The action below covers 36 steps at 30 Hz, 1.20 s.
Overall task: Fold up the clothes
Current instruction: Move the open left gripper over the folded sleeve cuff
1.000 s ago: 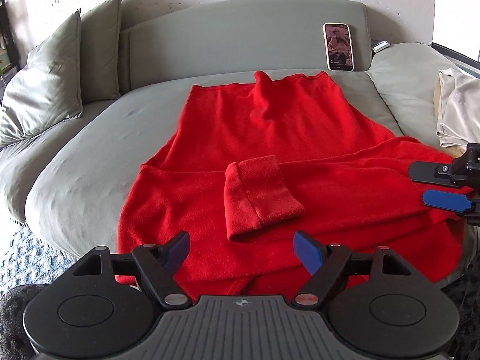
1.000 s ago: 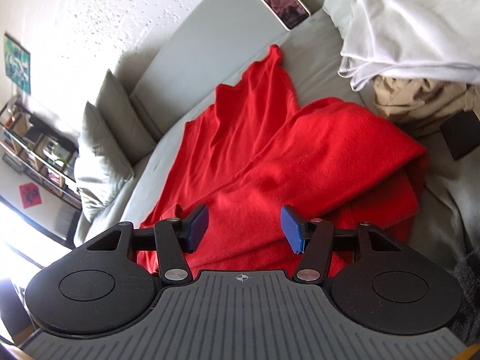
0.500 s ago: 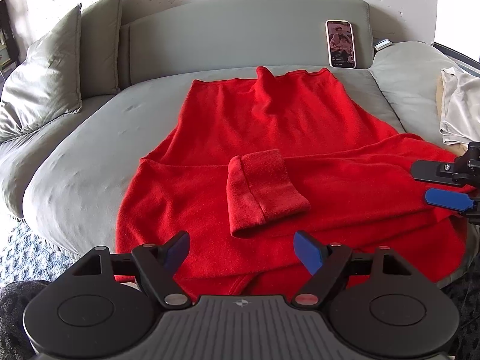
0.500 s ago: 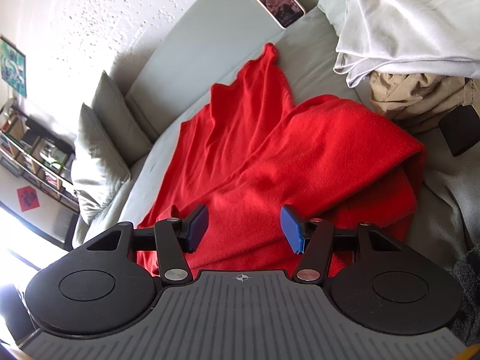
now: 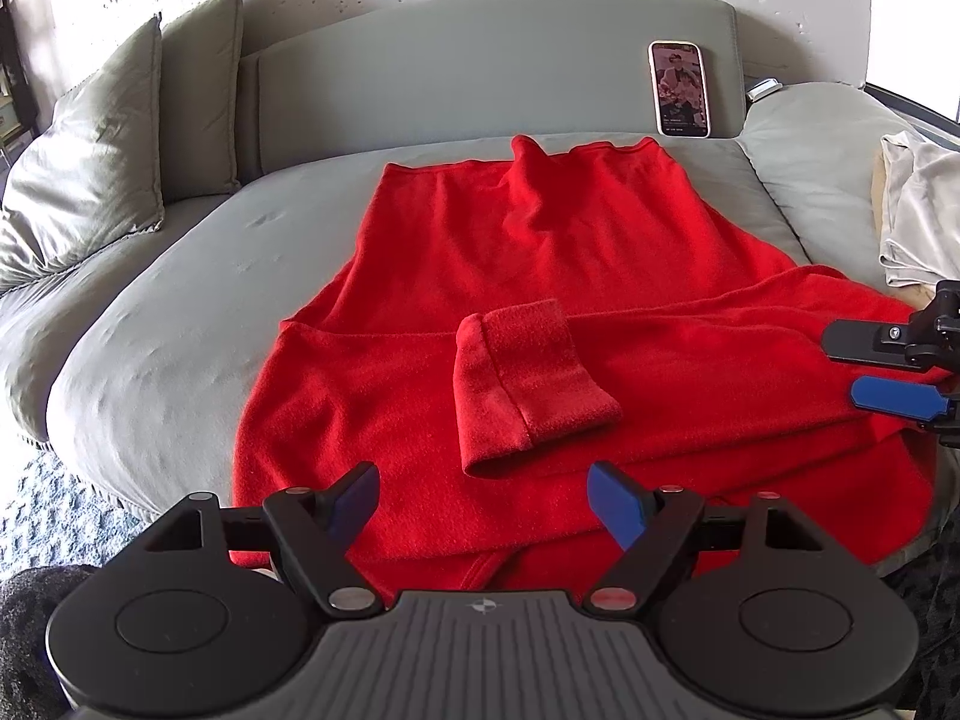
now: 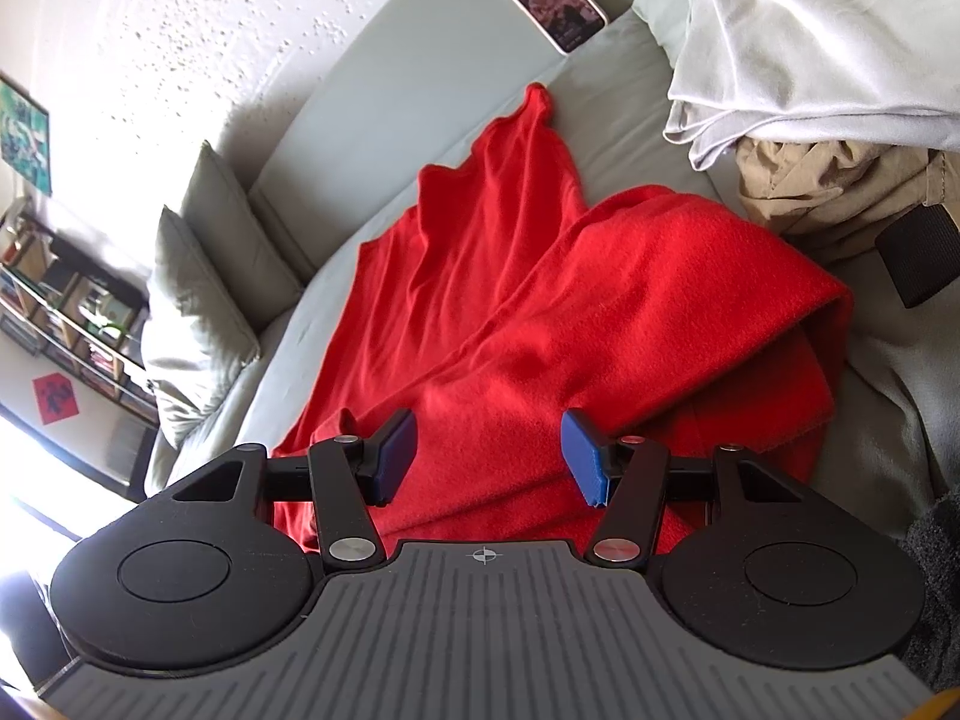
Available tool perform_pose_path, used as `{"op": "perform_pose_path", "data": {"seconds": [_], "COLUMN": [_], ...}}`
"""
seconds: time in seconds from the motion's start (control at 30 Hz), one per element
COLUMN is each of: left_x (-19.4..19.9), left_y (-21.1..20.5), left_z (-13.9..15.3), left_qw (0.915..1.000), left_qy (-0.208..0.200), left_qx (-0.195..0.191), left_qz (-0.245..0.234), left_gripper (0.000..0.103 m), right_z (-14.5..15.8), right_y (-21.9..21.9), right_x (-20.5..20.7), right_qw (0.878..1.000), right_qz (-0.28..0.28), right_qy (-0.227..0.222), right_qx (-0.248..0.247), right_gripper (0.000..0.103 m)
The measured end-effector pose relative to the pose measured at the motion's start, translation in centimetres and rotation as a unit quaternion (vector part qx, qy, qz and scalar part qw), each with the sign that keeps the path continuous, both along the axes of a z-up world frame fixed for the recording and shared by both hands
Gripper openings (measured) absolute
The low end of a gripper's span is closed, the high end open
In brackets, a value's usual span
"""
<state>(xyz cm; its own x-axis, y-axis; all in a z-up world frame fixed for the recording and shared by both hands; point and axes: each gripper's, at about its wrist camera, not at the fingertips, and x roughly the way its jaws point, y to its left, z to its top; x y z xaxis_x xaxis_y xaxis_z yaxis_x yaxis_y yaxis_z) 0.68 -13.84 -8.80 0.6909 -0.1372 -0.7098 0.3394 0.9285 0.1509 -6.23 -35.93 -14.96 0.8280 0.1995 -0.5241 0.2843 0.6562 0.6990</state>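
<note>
2 grey cushions lean at the sofa's left end. The red sweater lies spread across the seat, 1 sleeve folded over its middle, cuff turned toward the front edge. The left gripper hangs above the near hem, fingers spread with nothing between them. A phone leans on the backrest. At the right, the right gripper hovers over the sweater's folded side, fingers likewise apart and empty, beside a pile of pale clothes.
</note>
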Motion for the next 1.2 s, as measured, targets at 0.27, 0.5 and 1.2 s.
{"op": "perform_pose_path", "data": {"seconds": [0.27, 0.5, 1.2], "left_x": [-0.6, -1.0, -1.3], "left_y": [-0.2, -0.7, -1.2], "left_z": [0.0, -0.3, -1.7], "left_qw": [0.9969, 0.9939, 0.9858], "left_qy": [-0.064, -0.082, -0.118], "left_qx": [0.039, 0.054, 0.089], "left_qz": [-0.023, -0.05, -0.08], "left_gripper": [0.078, 0.078, 0.078], "right_z": [-0.1, -0.3, -0.6], "right_y": [0.0, 0.0, -0.1], "right_x": [0.0, 0.0, 0.3], "right_qw": [1.0, 1.0, 1.0], "right_qz": [-0.003, -0.005, -0.01], "right_qy": [0.0, 0.001, 0.002], "right_qx": [0.004, 0.007, 0.015], "right_gripper": [0.06, 0.06, 0.06]}}
